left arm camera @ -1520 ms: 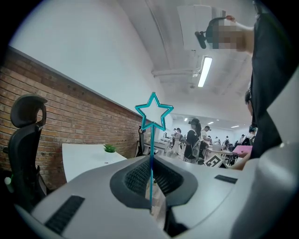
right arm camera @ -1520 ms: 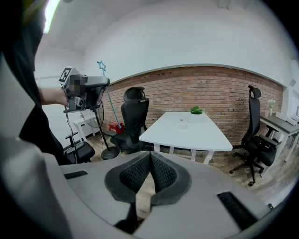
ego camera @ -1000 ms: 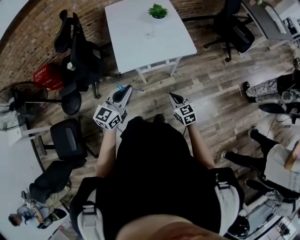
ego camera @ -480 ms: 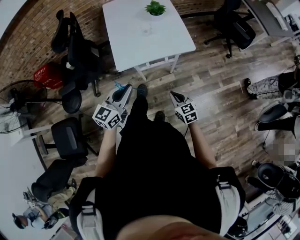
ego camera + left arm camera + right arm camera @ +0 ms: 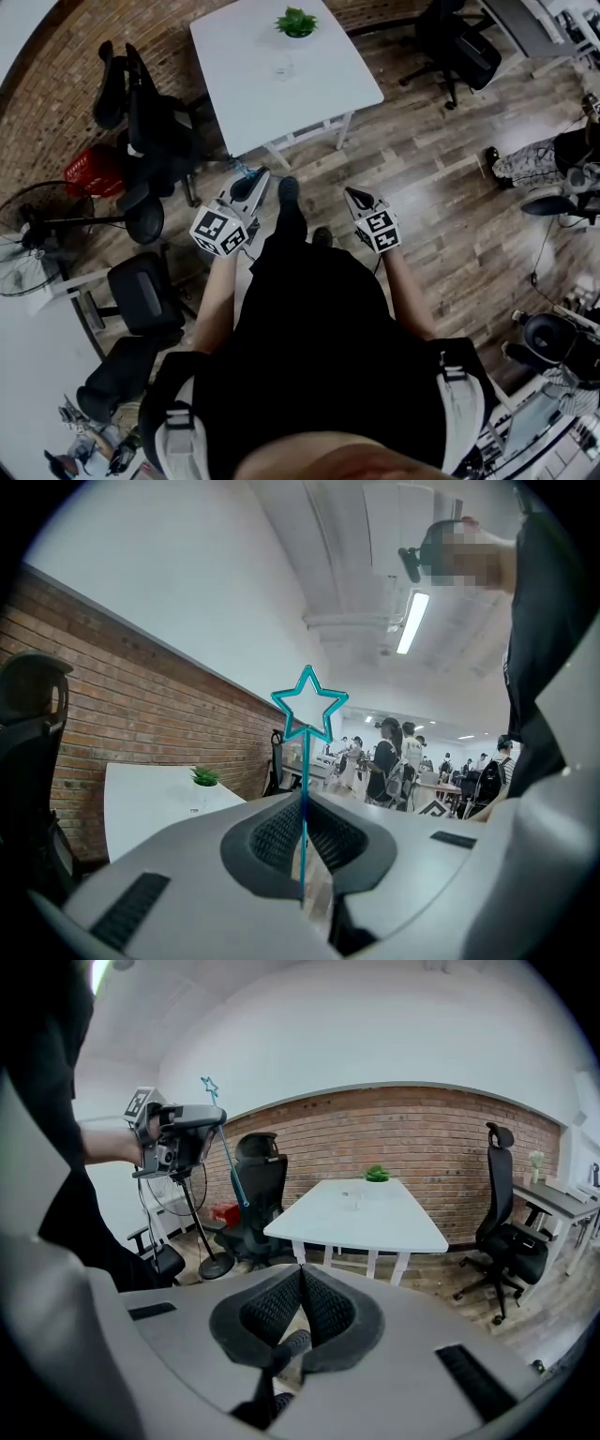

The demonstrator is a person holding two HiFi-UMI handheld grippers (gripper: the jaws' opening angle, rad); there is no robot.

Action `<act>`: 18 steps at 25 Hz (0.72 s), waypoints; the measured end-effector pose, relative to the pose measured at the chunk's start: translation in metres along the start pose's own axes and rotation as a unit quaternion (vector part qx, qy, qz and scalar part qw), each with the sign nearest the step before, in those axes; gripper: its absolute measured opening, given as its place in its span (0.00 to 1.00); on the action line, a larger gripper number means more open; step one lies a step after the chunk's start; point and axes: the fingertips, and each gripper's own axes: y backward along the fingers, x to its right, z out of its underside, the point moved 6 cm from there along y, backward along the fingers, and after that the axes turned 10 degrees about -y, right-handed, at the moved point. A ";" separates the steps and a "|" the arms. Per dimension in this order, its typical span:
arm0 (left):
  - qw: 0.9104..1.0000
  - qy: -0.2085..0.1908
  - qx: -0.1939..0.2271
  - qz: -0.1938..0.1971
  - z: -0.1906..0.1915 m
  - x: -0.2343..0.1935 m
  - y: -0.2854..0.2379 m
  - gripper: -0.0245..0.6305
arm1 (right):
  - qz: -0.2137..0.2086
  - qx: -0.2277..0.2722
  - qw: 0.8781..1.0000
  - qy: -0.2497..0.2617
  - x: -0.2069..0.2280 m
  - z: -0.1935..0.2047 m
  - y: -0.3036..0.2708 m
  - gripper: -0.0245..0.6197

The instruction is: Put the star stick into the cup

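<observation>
No legible text, brand, number or sign is showing anywhere. The white cube with black square markers (image 5: 217, 231) on the left gripper (image 5: 255, 178) and the matching cube (image 5: 378, 231) on the right gripper (image 5: 352, 194) are displaying coded patterns only, no characters.

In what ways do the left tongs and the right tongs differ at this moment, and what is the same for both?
The left tongs are shut on the thin teal star stick, while the right tongs are shut on nothing. The left tongs seem to point nearly level, their view showing much ceiling; the right tongs seem tilted lower, toward the white table and the floor. Both are closed and held in front of the person.
</observation>
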 end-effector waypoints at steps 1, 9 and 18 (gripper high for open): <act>1.000 0.000 0.002 0.001 -0.001 -0.001 -0.003 0.08 | 0.000 -0.002 1.000 0.002 0.001 -0.001 0.000 0.04; 1.000 -0.001 0.009 0.006 -0.003 -0.007 -0.009 0.08 | 0.001 -0.009 1.000 0.017 0.007 -0.012 -0.004 0.04; 1.000 0.014 0.003 0.012 0.010 -0.049 -0.018 0.08 | 0.015 -0.012 1.000 0.006 0.006 -0.029 -0.034 0.04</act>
